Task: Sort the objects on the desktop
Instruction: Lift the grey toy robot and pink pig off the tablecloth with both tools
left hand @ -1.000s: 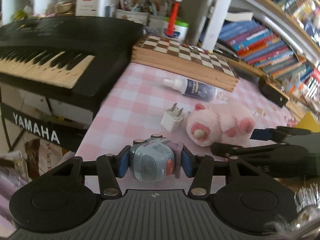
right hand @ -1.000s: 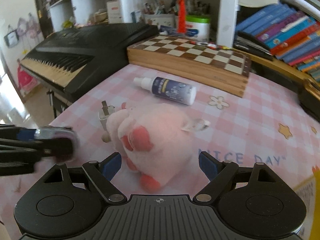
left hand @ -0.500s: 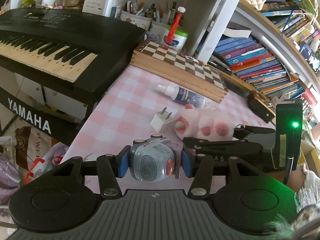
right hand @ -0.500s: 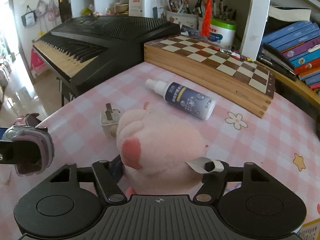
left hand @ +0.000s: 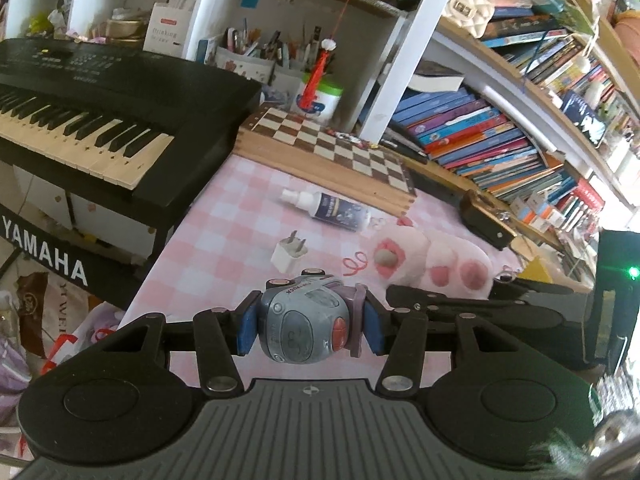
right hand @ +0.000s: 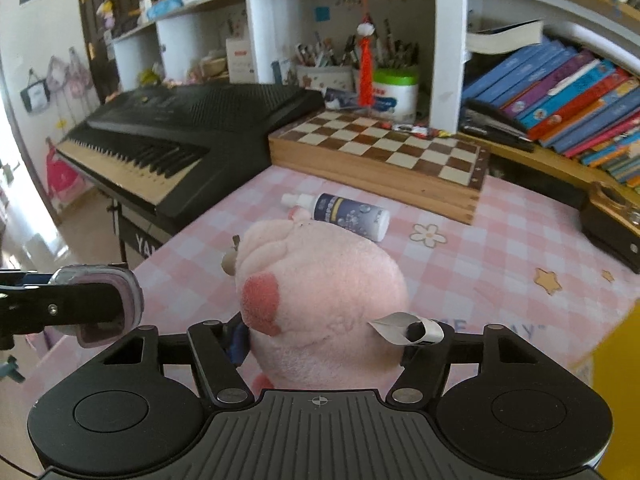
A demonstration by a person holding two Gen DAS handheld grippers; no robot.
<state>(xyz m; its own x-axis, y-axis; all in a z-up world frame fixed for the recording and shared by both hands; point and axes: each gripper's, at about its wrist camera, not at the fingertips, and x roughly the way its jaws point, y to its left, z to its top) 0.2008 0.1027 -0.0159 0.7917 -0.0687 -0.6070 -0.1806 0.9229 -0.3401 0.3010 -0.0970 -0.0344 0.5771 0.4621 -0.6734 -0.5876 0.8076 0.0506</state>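
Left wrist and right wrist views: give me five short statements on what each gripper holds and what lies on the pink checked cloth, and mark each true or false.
1. The left gripper is shut on the small blue-grey digital clock. True.
2. The right gripper is open with nothing in it. False: it is shut on the pink plush toy.
3. The white spray bottle with a dark blue label stands upright. False: it lies on its side.
4. The white plug adapter lies on the pink checked cloth. True.
5. The wooden chessboard box lies open. False: it is shut.

Pink checked table: spray bottle lying flat, white charger plug, chessboard.
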